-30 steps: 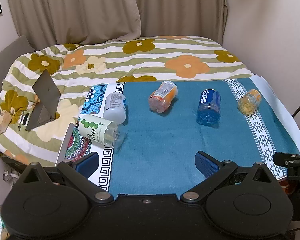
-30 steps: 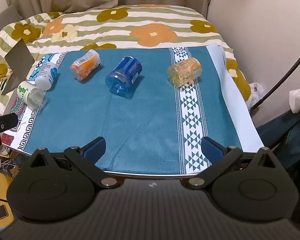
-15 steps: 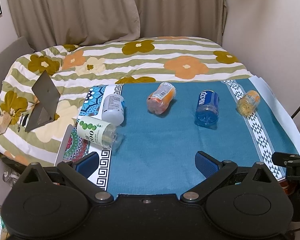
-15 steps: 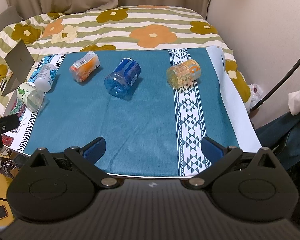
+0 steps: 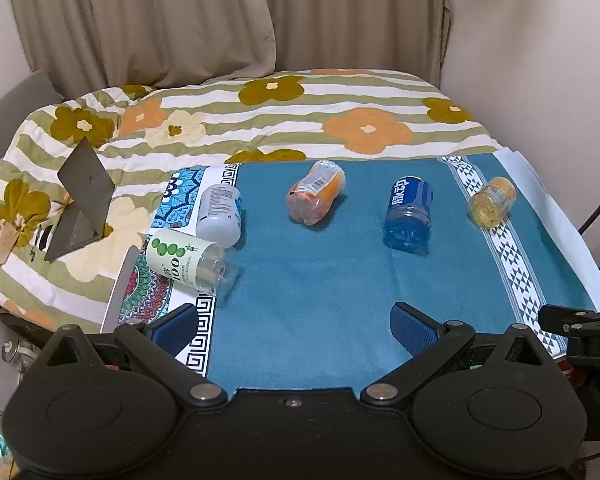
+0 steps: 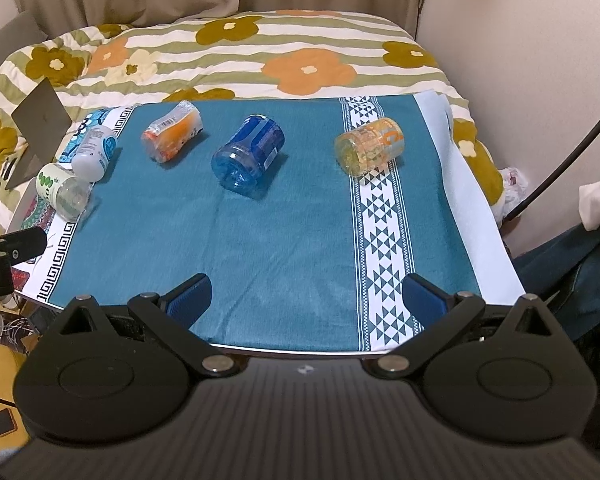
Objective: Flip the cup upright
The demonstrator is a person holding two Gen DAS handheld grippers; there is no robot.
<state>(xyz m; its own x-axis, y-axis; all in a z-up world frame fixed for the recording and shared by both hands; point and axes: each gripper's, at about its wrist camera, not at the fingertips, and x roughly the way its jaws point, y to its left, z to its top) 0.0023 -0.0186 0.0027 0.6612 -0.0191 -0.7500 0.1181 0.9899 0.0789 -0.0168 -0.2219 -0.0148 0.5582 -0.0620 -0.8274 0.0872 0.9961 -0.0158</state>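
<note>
Several plastic cups lie on their sides on the teal cloth (image 5: 308,280): a green-dotted cup (image 5: 188,265) (image 6: 62,190), a white cup (image 5: 219,215) (image 6: 94,153), an orange cup (image 5: 316,198) (image 6: 173,136), a blue cup (image 5: 409,213) (image 6: 249,157) and a yellow cup (image 5: 492,208) (image 6: 370,146). My left gripper (image 5: 296,330) is open and empty at the near edge, left of centre. My right gripper (image 6: 306,298) is open and empty at the near edge, well short of the blue and yellow cups.
The cloth covers a small table (image 6: 284,350) in front of a bed with a flowered quilt (image 5: 260,120). A grey folded stand (image 5: 80,200) sits on the quilt at left. A wall (image 6: 520,60) and a black cable (image 6: 572,152) are at right.
Both views have shifted slightly; the cups sit a little farther away in the left wrist view. No cup has moved and both grippers stay open.
</note>
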